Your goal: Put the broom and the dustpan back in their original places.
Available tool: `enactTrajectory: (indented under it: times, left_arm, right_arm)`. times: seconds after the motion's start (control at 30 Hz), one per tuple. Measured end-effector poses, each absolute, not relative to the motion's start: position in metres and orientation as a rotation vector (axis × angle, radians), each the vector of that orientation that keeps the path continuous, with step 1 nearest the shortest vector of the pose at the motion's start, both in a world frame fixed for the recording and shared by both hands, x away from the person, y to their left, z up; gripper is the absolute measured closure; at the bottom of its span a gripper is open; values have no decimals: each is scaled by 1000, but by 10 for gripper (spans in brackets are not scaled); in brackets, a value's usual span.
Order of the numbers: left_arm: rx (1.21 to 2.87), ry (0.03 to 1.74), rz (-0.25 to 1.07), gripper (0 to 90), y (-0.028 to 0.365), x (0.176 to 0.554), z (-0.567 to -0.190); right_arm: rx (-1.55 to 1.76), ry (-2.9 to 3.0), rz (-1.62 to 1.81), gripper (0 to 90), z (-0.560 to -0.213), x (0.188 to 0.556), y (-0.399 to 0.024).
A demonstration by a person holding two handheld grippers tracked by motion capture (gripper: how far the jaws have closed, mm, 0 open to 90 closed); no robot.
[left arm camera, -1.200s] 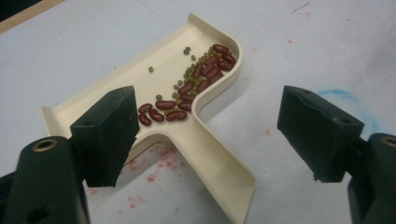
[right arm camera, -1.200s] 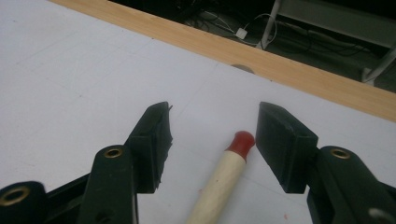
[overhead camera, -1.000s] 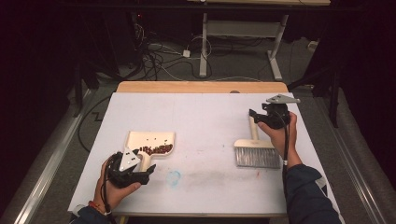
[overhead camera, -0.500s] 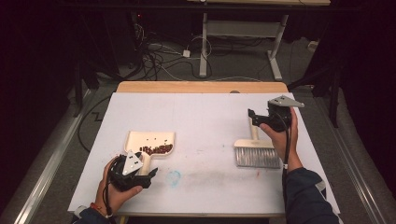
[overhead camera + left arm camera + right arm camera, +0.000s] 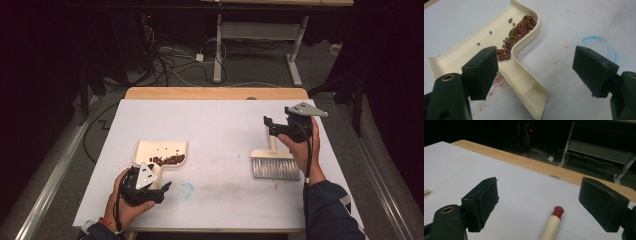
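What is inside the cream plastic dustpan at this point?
The cream plastic dustpan holds a pile of dark red beans mixed with small green beans along its curved back wall, plus a few loose green ones. The left tool covers part of the pan.

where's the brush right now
In the high view the brush lies on the right side of the table, bristles toward the person, its handle beneath the open right hand-held gripper, well right of the dustpan.

Dustpan (image 5: 161, 151) on table (image 5: 220, 120) at left, beans (image 5: 169, 160) in it, brush (image 5: 274, 164) well apart at right
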State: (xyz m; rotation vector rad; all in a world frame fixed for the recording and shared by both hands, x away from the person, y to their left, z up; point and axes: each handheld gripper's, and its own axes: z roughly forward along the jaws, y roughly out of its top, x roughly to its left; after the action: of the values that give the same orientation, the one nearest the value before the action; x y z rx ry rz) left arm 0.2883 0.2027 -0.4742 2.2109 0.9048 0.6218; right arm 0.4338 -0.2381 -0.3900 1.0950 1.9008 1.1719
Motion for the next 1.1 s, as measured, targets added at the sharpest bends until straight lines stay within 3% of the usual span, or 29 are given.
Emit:
enactTrajectory:
  times: [1.1]
  left_arm:
    - [2197,894,639,207,202,286,-472]
  right_arm:
    - [954,1984,1172,166,-364,379,-224]
